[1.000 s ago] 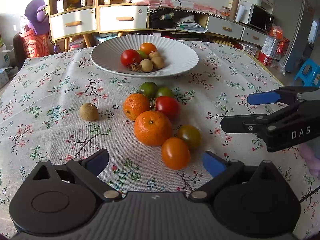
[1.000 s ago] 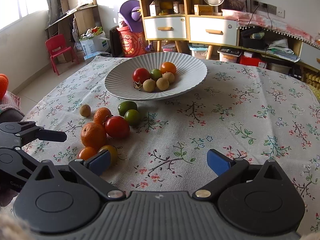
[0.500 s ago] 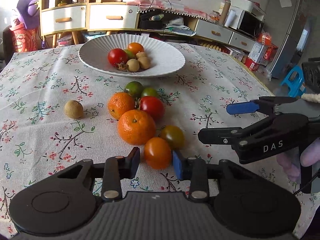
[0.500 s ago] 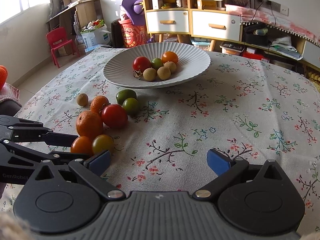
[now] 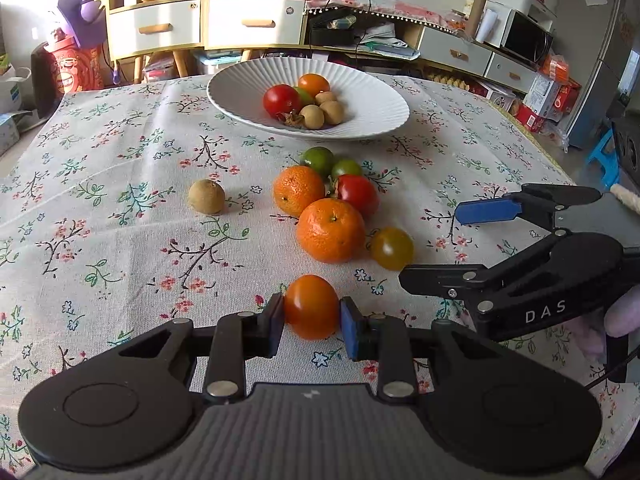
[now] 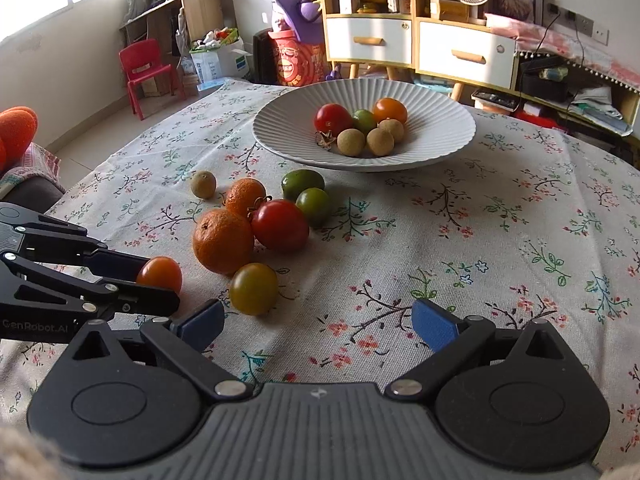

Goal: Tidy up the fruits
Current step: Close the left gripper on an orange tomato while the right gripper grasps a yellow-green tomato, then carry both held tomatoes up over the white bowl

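My left gripper [image 5: 312,320] is shut on a small orange tomato [image 5: 310,304], just in front of the loose pile on the flowered tablecloth. The pile holds two mandarins [image 5: 330,230], a red tomato [image 5: 358,194], two green fruits [image 5: 318,160] and a yellow-green tomato [image 6: 254,288]. A longan [image 5: 206,197] lies alone to the left. My right gripper [image 6: 318,322] hovers near the yellow-green tomato; its jaws are closing, still wide, with nothing between them. The white ribbed plate [image 6: 440,128] behind holds several fruits.
The table's edge falls away at the left, toward a red chair [image 6: 146,68] on the floor. Cabinets and shelves [image 6: 440,48] stand behind the table. A person's fingers [image 5: 620,316] grip the right gripper's handle. Bare cloth [image 6: 500,220] lies to the right of the pile.
My left gripper's jaws have closed from wide open onto the orange tomato, which now sits apart from the pile. The right gripper's jaws have narrowed slightly.
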Tool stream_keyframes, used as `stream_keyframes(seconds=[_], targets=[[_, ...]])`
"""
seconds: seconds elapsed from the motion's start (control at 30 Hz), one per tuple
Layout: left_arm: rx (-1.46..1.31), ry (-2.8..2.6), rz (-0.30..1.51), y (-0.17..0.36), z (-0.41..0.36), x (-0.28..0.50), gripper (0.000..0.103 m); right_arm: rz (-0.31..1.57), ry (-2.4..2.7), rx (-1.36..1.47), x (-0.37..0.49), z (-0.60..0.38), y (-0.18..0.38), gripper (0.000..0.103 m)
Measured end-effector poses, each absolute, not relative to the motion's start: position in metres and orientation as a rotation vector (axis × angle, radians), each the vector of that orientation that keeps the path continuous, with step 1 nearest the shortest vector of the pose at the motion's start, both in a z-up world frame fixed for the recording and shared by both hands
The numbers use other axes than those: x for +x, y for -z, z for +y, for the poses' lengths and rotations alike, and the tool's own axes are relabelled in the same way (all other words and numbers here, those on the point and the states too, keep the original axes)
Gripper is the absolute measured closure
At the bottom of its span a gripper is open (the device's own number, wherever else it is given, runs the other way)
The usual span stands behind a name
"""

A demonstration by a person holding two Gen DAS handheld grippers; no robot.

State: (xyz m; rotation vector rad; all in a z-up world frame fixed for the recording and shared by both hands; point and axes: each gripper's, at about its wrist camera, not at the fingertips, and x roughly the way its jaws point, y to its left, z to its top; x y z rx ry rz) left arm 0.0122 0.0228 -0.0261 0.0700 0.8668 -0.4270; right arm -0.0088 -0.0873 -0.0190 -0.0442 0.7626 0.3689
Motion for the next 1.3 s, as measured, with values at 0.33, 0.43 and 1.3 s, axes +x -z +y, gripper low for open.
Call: stream_keyframes(seconds=[0.33,0.43,1.3], targets=[[0.060,0.411,0.877,0.024,0.035,0.010,0.077,0.755,-0.440,-0.125,-0.013,-0.061,0.019,0.026],[0.058,0.412,0.878,0.023,0.036,0.010,0.077,0.745,-0.440,-0.136,-0.014,-0.057,0.018,0.033],[0.048,0.426,0.841,0.010,0.030,0.012,0.077,0.748,-0.436,-0.107,-0.010,-0.061,0.003,0.078]])
